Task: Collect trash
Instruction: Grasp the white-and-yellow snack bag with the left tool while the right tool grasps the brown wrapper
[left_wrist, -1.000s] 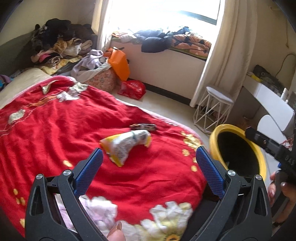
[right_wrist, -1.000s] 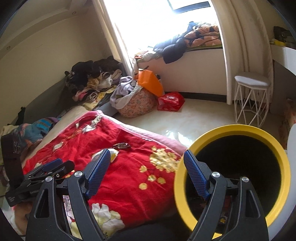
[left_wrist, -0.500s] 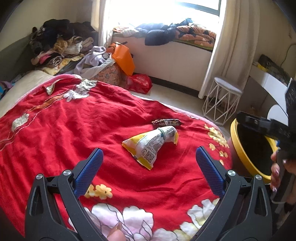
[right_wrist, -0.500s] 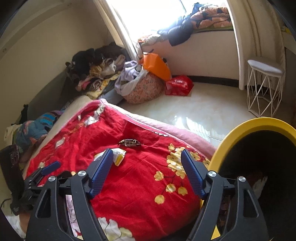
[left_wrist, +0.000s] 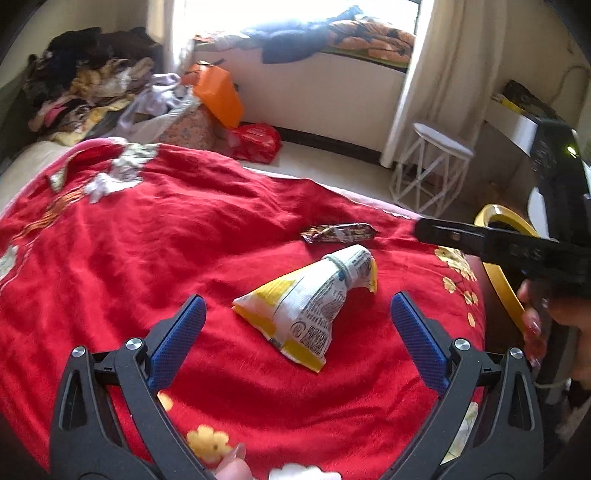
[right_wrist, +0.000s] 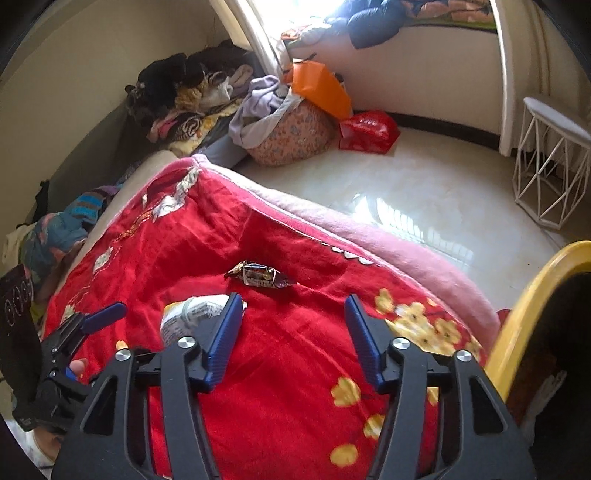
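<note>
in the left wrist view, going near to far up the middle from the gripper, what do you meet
left gripper → yellow and white snack bag → dark candy wrapper → far edge of the red blanket → red plastic bag on the floor → window ledge piled with clothes

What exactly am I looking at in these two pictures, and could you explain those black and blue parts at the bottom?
There is no robot: a person holds one hand-held gripper in each hand, and a fisheye camera on each looks forward along its two blue fingers.

One picture is from the left gripper, the other from the right gripper. Each also shows the other one at its edge.

Both are open and hold nothing.

On the red blanket lie two pieces of trash: a yellow and white snack bag, tied off near its top, and beyond it a small dark wrapper. The yellow-rimmed bin stands beside the bed.
</note>
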